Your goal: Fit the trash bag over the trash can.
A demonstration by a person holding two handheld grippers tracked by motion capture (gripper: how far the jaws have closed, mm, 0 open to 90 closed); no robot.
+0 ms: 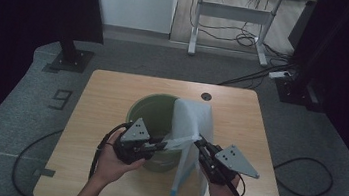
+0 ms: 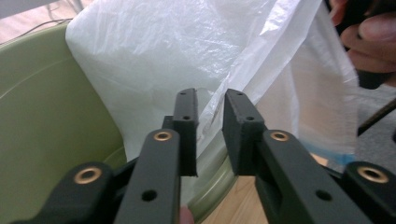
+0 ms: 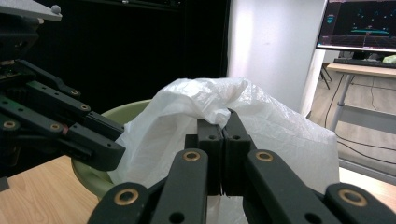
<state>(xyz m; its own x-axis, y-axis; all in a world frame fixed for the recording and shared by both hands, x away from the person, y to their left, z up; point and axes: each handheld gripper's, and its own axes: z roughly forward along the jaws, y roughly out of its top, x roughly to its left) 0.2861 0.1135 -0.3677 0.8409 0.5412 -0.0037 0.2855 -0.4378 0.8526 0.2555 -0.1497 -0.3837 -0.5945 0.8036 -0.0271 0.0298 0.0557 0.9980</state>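
A round green bin (image 1: 148, 107) stands in the middle of the wooden table (image 1: 113, 90). A thin white plastic bag (image 1: 192, 118) hangs over its right rim and trails down toward the table's front edge. My right gripper (image 1: 199, 142) is shut on a fold of the bag (image 3: 280, 135), its jaws (image 3: 223, 140) pressed together with film pinched between them. My left gripper (image 1: 164, 144) is at the bin's near rim. Its jaws (image 2: 210, 121) stand a narrow gap apart, with the bag's edge (image 2: 187, 46) running between the pads and not pressed. The bin's inner wall (image 2: 42, 107) lies to their left.
A cable hole (image 1: 206, 96) sits in the table behind the bin. Beyond the table there are a black stand base (image 1: 71, 57), a white-legged desk (image 1: 233, 9) with cables on the floor, and a lit monitor (image 3: 359, 23). The hand on the right gripper (image 2: 373, 42) is close to the left jaws.
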